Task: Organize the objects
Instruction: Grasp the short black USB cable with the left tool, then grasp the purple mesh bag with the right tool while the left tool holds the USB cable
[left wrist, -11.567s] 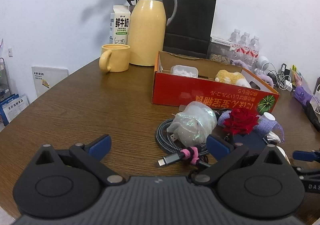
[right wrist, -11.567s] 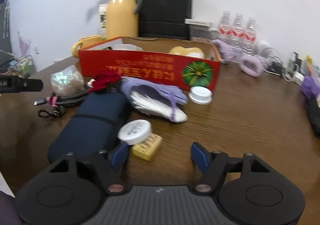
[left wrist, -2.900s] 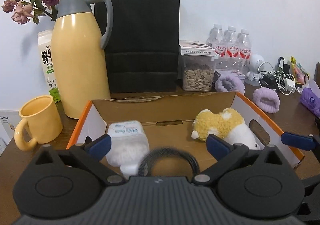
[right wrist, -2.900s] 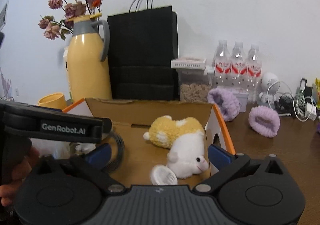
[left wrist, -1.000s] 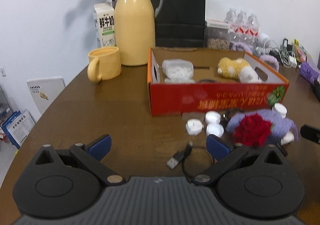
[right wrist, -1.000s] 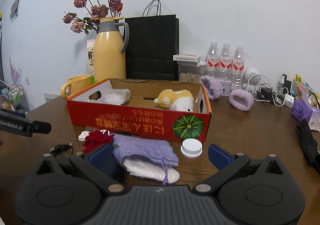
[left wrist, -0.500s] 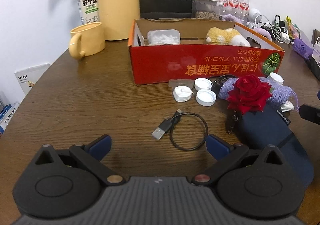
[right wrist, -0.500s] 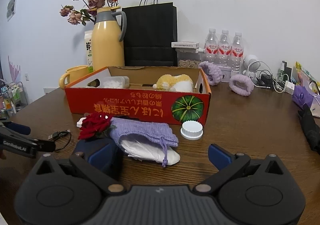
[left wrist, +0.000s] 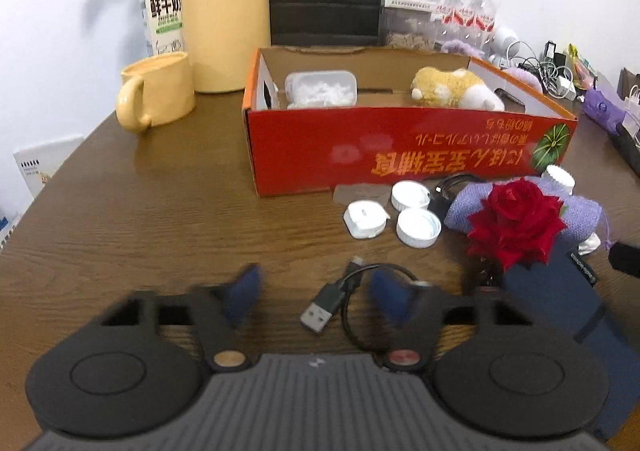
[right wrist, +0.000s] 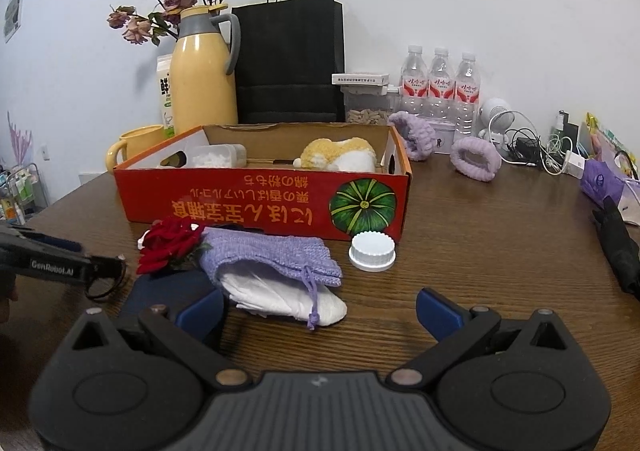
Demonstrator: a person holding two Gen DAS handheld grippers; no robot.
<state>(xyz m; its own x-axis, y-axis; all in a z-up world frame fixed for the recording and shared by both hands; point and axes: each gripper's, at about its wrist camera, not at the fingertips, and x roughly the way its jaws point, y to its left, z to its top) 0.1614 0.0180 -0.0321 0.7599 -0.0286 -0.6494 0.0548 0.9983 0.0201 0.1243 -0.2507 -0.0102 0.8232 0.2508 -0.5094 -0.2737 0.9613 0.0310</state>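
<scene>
A black USB cable (left wrist: pixel 320 313) lies coiled on the brown table (left wrist: pixel 140 227). My left gripper (left wrist: pixel 316 293) hangs low over it, jaws closing, the plug between the blurred blue pads without touching them. From the right wrist view the left gripper (right wrist: pixel 114 265) comes in at the left. In front of the red cardboard box (left wrist: pixel 400 159) lie three white caps (left wrist: pixel 416 227), a red rose (left wrist: pixel 514 223), a purple pouch (right wrist: pixel 272 255) and a navy case (left wrist: pixel 560 311). My right gripper (right wrist: pixel 318 309) stands open near the pouch, holding nothing.
The box (right wrist: pixel 260 207) holds a plush toy (right wrist: pixel 340 155) and a clear tub (right wrist: pixel 218 157). Behind it stand a yellow jug (left wrist: pixel 228 11), a mug (left wrist: pixel 156 95), a black bag (right wrist: pixel 290 59) and water bottles (right wrist: pixel 440 87). A white lid (right wrist: pixel 372 251) lies right of the pouch.
My left gripper has sunk toward the cable and its jaws have narrowed from wide open to either side of the plug. The right gripper has stayed put.
</scene>
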